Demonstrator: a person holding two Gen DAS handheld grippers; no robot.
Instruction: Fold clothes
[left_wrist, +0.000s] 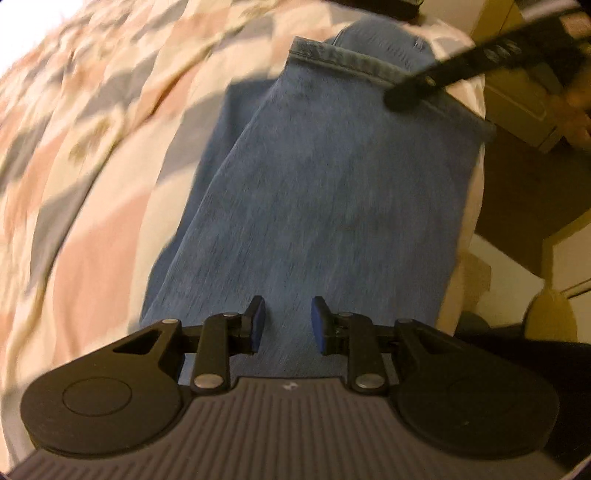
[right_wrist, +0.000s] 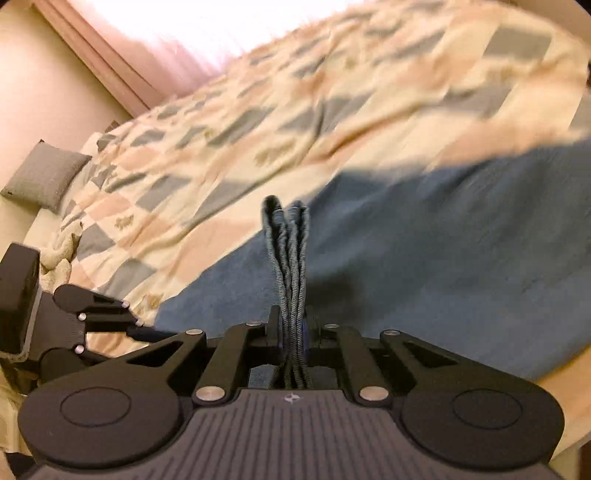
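From the left wrist camera, a pair of blue denim jeans (left_wrist: 325, 177) lies as a long, flat panel along the bed, its weave showing as fine lengthwise streaks, with a thick stitched hem at the far end. Under it spreads a soft quilt (left_wrist: 92, 155) patched in cream, pink and grey blocks, smeared by motion blur. The left gripper (left_wrist: 287, 325) points steeply down over the near part of the denim; its two black fingers, faced with blue pads, stand apart with a clear gap, and nothing is caught between them, the cloth lying below. At the far hem the dark, blurred tip of the right gripper (left_wrist: 410, 92) meets the fabric near its stitched edge. Beyond the bed's edge to the right are a brown floor and pale furniture, too blurred to name. From the right wrist camera, the right gripper (right_wrist: 291, 332) is clamped on a bunched ridge of denim (right_wrist: 290, 258): several layers stand up as ribbed, rope-like folds rising from between the closed pads, ending in a rounded, doubled hem. The rest of the jeans spreads out as a broad blue sheet to the right and behind the ridge, resting on the quilt. The tool tilts downward across the bed. At lower left the left gripper (right_wrist: 122, 325) reaches in sideways, its tips at the denim's near edge. A grey, textured square cushion (right_wrist: 44, 177) sits at the far left end of the bed.
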